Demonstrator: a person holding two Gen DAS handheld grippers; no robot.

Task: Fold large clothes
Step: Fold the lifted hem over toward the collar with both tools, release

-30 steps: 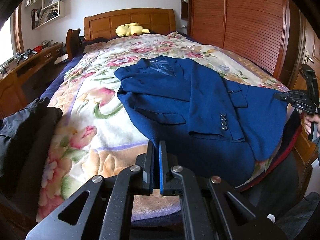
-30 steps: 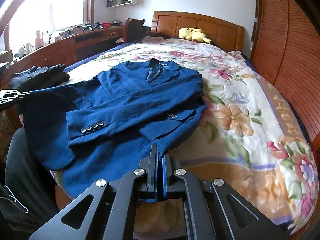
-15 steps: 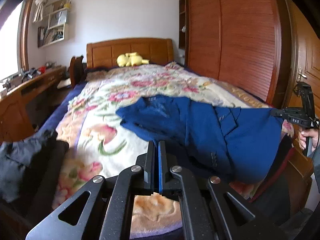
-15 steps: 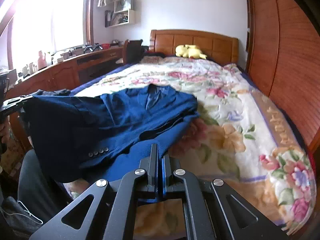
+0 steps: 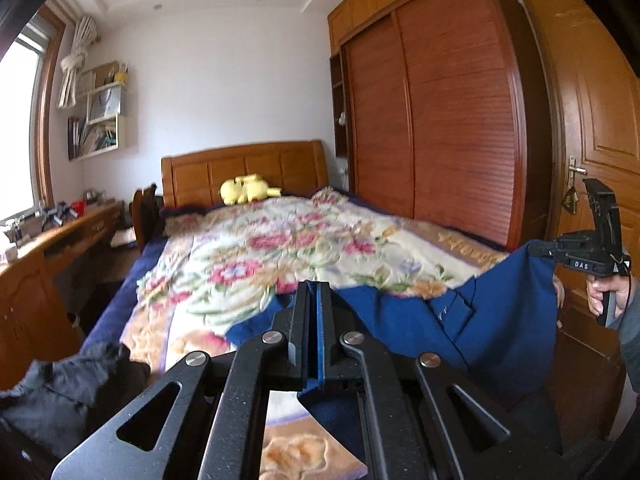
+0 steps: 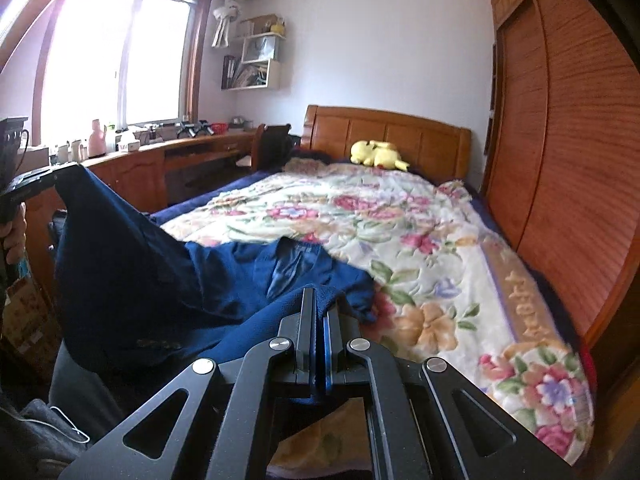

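Jacket (image 5: pixel 492 332): one, blue, lifted off bed (image 5: pixel 288 248). My two claws, left (image 5: pixel 313 300) and right (image 6: pixel 320 304), each clamped tight on hem. One yellow plush (image 6: pixel 379 154) by headboard.

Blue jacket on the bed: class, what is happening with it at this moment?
A person holds a gripper in each hand, and both are clamped on the hem of the blue suit jacket. The left gripper and right gripper hold the hem raised above the floral blanket, while the collar end rests on the bed. A yellow plush toy lies by the headboard.
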